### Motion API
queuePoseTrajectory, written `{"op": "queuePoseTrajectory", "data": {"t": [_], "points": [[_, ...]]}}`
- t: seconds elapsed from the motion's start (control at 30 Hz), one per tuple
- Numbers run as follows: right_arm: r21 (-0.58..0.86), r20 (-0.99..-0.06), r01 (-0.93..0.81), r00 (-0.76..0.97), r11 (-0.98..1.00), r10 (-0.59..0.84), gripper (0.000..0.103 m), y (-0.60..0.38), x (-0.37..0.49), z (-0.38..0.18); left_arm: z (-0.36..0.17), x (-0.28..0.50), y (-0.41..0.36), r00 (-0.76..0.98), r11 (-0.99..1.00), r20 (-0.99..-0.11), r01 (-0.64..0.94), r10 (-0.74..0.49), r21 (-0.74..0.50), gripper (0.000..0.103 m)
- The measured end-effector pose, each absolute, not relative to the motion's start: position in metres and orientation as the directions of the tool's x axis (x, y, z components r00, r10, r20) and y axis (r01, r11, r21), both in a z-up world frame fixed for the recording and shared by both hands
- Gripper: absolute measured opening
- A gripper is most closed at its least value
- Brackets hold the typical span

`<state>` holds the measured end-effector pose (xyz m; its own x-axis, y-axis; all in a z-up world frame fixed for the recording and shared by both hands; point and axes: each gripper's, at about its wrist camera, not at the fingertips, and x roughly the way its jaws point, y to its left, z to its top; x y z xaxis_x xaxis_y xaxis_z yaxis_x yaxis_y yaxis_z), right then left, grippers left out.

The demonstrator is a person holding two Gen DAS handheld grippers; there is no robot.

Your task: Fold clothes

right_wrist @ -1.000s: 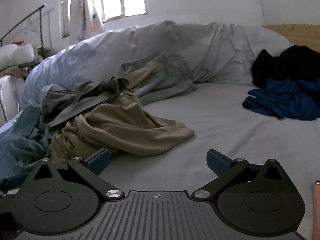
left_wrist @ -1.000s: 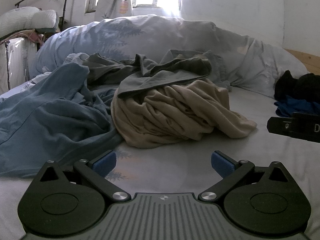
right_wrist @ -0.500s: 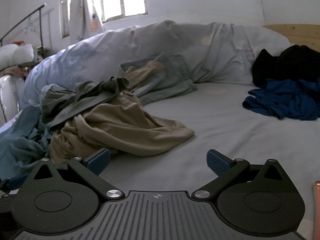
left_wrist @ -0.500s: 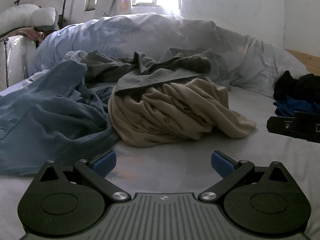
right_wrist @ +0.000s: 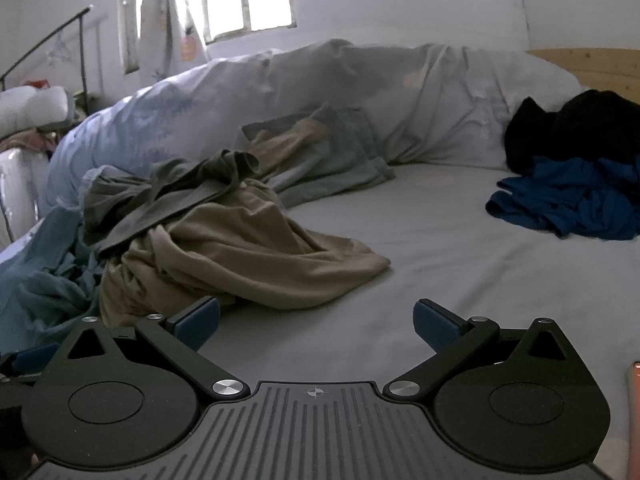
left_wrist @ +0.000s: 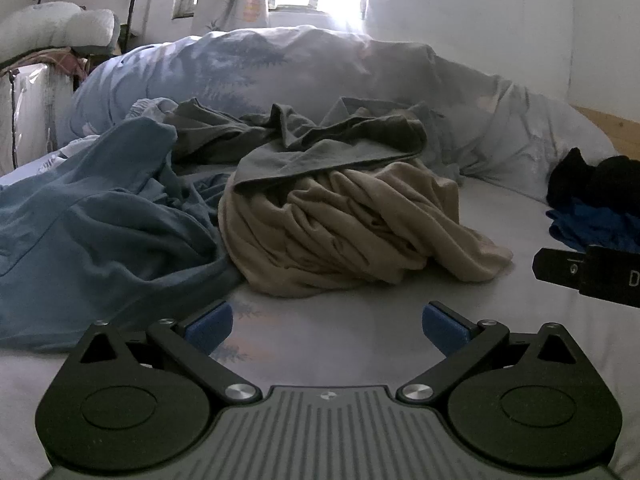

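A crumpled tan garment [left_wrist: 352,224] [right_wrist: 248,260] lies in a heap on the bed, with a grey-green garment [left_wrist: 320,148] [right_wrist: 172,196] draped over its top. To its left spreads a light blue garment [left_wrist: 88,224] [right_wrist: 40,280]. My left gripper [left_wrist: 326,326] hovers open over bare sheet just in front of the tan heap, holding nothing. My right gripper [right_wrist: 316,322] is open too, its left pad close to the tan garment's near edge. A black part of the right gripper [left_wrist: 588,274] shows at the right edge of the left wrist view.
A rolled pale blue duvet [left_wrist: 300,76] [right_wrist: 320,92] runs along the back of the bed. Dark blue [right_wrist: 568,200] and black clothes [right_wrist: 580,128] are piled at the right by a wooden headboard [right_wrist: 592,64]. Bare grey sheet [right_wrist: 460,280] lies between the heaps.
The left wrist view has shifted slightly, so the clothes heap sits a little further left and nearer. The right gripper has stayed still. Both remain open.
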<state>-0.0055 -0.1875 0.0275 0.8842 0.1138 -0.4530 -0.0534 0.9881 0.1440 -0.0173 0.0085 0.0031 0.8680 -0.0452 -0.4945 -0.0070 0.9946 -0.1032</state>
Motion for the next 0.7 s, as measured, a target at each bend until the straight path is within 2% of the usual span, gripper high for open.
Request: {"op": "queuePoseTrajectory", "data": {"t": [0.7], "points": [[0.154,-0.437,-0.062,0.891,0.986,0.125,0.103,-0.1906,-0.0053,0.0295,0.0082,-0.0205,0.018,0.87,0.99,-0.491,-0.038,-0.033,-0.133,0.103]]}}
